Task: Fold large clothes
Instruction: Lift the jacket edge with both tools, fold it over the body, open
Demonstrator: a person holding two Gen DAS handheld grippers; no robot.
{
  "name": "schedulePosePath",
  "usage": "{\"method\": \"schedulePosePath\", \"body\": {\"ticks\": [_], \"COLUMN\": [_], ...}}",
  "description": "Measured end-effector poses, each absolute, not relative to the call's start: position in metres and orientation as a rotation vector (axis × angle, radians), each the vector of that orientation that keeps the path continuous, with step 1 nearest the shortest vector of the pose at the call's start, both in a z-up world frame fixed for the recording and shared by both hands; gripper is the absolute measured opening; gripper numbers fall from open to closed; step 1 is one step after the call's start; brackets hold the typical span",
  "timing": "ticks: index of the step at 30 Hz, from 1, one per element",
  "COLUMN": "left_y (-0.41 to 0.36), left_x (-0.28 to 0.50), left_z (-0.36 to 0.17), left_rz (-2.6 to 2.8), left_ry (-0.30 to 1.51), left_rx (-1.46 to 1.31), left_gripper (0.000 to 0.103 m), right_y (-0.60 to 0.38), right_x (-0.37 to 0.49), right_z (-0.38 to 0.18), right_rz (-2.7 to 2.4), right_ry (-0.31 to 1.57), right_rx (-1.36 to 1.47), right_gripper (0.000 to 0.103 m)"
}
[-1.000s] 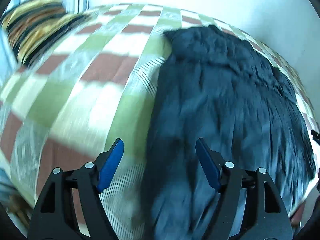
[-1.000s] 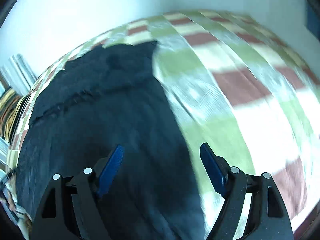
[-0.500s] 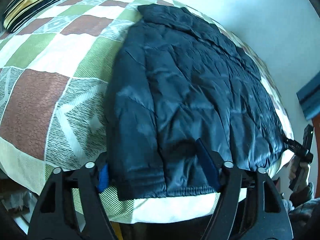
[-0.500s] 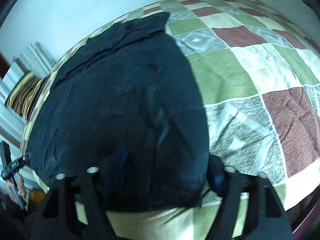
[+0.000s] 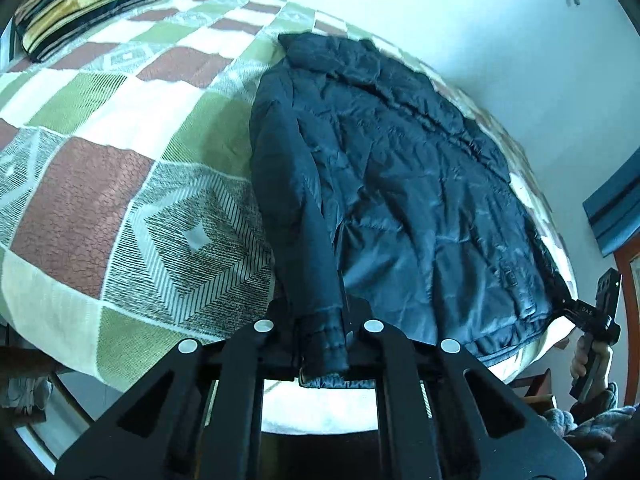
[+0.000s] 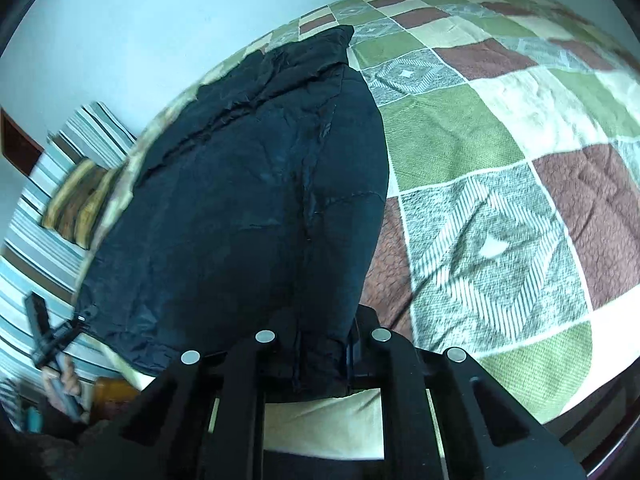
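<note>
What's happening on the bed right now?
A person with two handheld grippers is starting to fold a dark puffer jacket spread flat on a checked bedspread. The left gripper is shut on a sleeve cuff at the near edge; the right gripper is shut on the hem's other corner. No fold made yet.

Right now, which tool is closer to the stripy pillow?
Left. The left tool grips the jacket sleeve cuff on the pillow's side; the right tool grips the far hem corner.
</note>
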State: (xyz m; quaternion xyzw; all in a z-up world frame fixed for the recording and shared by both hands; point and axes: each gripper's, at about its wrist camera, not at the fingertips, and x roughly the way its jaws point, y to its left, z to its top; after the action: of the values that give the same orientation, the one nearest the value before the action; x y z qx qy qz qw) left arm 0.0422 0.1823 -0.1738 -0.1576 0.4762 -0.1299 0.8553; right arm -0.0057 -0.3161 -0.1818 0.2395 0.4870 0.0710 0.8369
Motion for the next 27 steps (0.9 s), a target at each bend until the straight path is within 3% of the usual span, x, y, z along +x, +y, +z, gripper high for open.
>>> {"method": "schedulePosePath", "body": {"ticks": [6, 13, 27], "left_y": [0.197, 0.202, 0.177], "left_x": [0.049, 0.114, 0.317], "left_z": [-0.131, -0.089, -0.107], "left_rz": [-0.317, -0.294, -0.200], "left_ry": [0.903, 0.822, 0.888], "left_rx": [-0.470, -0.498, -0.462], "left_gripper": [0.010, 0.010, 0.010], "right_y": [-0.341, -0.353, -0.371], "right_x": [-0.001, 0.057, 0.241], "right_z": [-0.155, -0.112, -0.132], "right_rz": [0.288, 0.361, 0.265], "right_ry": [0.940, 0.818, 0.859], "right_rx": [0.743, 0.783, 0.854], "right_gripper": [0.012, 0.011, 0.011]}}
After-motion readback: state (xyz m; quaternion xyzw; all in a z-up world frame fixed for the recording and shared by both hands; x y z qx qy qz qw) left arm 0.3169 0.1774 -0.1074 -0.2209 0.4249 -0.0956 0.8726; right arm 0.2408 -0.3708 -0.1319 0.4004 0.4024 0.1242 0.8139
